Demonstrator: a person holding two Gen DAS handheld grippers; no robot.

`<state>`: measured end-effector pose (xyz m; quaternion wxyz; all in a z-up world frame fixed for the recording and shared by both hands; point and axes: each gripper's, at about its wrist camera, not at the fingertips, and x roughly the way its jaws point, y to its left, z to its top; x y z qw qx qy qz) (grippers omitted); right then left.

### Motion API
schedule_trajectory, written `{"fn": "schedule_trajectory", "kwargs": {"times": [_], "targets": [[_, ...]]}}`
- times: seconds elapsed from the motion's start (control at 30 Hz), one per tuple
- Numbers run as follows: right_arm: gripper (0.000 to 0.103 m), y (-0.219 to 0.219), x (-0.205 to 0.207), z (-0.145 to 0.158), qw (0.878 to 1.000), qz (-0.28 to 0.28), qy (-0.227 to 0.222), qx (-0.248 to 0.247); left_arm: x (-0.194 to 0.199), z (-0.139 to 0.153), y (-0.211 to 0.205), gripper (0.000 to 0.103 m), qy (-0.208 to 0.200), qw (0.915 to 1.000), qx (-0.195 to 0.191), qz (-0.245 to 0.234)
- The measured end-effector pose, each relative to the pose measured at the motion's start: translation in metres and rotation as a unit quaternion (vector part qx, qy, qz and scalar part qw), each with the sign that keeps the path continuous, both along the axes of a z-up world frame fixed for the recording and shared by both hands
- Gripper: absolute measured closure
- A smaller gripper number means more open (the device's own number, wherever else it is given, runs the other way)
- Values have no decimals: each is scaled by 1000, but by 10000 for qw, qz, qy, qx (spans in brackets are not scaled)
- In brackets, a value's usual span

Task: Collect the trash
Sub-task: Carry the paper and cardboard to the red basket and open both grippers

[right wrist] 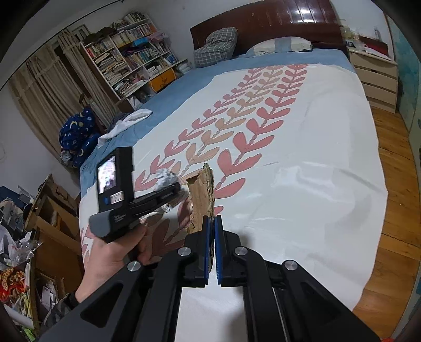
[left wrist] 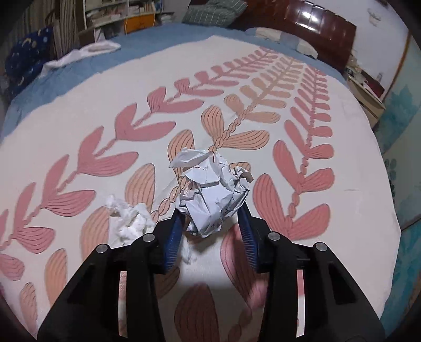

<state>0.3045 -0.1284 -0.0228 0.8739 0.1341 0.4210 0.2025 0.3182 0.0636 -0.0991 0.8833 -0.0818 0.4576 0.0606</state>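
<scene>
Both wrist views downward, sharing bedspread (left wrist: 79, 126)

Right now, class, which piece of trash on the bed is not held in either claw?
The white tissue wad, lying loose on the bedspread. The crumpled paper ball is between the left claw's fingers; the right claw holds the brown cardboard scrap.

— What sort of place is this?
— A bedroom in a home. A wide bed (right wrist: 302, 184) with a leaf-print cover, a dark wooden headboard (right wrist: 276, 23) and pillows (right wrist: 279, 44).
— Anything else?
— A crammed bookshelf (right wrist: 131, 58), curtains (right wrist: 44, 89), a pale bedside drawer unit (right wrist: 376, 76), a wooden floor (right wrist: 394, 184).
</scene>
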Motion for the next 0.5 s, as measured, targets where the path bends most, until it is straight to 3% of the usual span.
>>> {"fn": "schedule_trajectory", "kwargs": {"times": [0.23, 0.5], "targets": [[98, -17, -16, 12, 9998, -146, -140, 4, -45, 48, -34, 62, -390, 9984, 227, -349], [98, -70, -94, 41, 9965, -593, -594, -32, -121, 120, -91, 62, -1163, 9899, 231, -775]]}}
